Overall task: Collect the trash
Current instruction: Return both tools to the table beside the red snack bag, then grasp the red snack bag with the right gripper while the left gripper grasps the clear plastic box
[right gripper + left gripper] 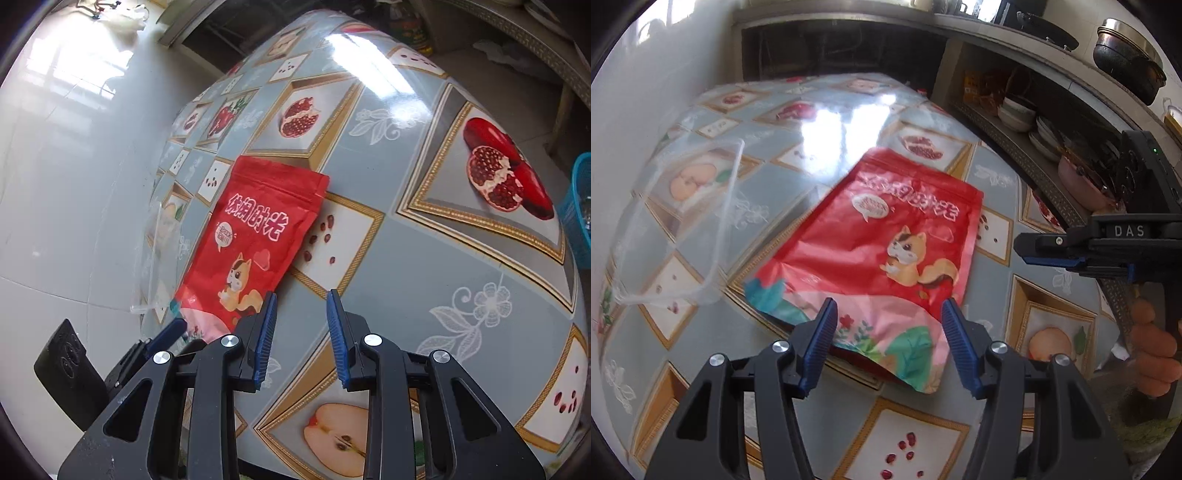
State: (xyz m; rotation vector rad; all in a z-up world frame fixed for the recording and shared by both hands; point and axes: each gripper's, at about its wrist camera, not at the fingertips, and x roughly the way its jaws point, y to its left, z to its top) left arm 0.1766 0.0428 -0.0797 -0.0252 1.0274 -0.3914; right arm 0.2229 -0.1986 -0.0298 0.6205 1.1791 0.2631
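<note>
Left gripper (889, 314): jaws apart, blue ribbed pads (823, 332) standing to either side of the near, pink-and-green end of the red snack pouch (882, 236), nothing clamped; whether the pads touch the foil cannot be told from the left wrist view. Right gripper (301, 314): jaws narrower, still parted, nothing between them but bare tablecloth (424, 266), left pad just beside the pouch's near right corner, not visibly gripping it.

Red snack pouch: flat on the table, face up, cartoon squirrel and white lettering showing, sealed top edge pointing away from both grippers. Just left of the pouch, a clear plastic bag (683, 221), crumpled, lying over the table's left edge, blurred in the left wrist view. Right of the pouch in the left wrist view, the other handheld gripper reaching in with its blue pad level above the cloth, a person's hand (1156, 350) wrapped round its grip below.

Under the pouch, a glossy grey-blue cloth printed with framed pomegranates, seeds and halved apples, window glare beyond the pouch's far end. Beyond the pouch, across the table, open shelves (1027, 110) with stacked bowls and plates, dark pots on top. Far right of the pouch in the right wrist view, a blue plastic basket (576, 206) off the table's edge. Left of the pouch, pale tiled floor (74, 184).
</note>
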